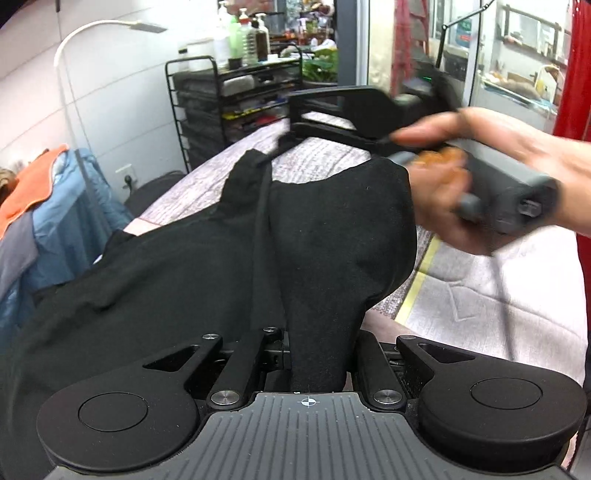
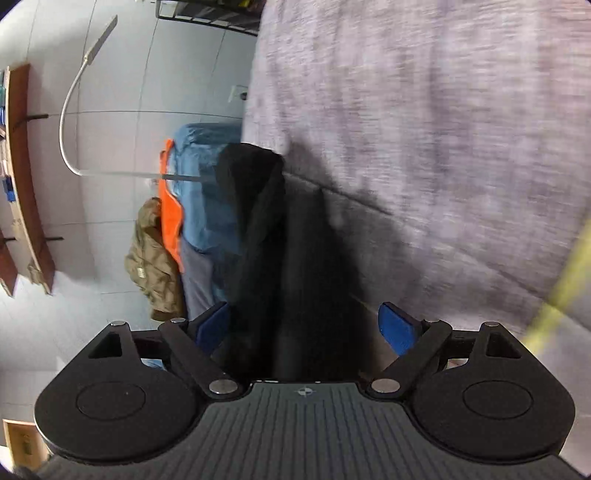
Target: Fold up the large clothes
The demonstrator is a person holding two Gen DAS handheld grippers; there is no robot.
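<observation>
A large black garment (image 1: pixel 207 266) lies bunched over a grey quilted bed (image 1: pixel 480 299). A fold of it rises between the jaws of my left gripper (image 1: pixel 321 354), which is shut on the cloth; the fabric hides its pads. Beyond the garment a person's hand (image 1: pixel 491 173) holds my right gripper (image 1: pixel 295 110), blurred, with its two fingers apart just past the cloth's far tip. In the right wrist view the right gripper (image 2: pixel 304 326) stands open, its blue pads (image 2: pixel 397 328) wide apart. The black garment (image 2: pixel 255 229) runs between them without being pressed.
A black wire cart (image 1: pixel 236 92) with bottles stands beyond the bed. Blue and orange cloths (image 1: pixel 55 199) pile up at the left, with an olive garment (image 2: pixel 155 266) beside them. A white lamp arm (image 1: pixel 92 29) curves overhead. A red curtain (image 1: pixel 576 74) hangs at the right.
</observation>
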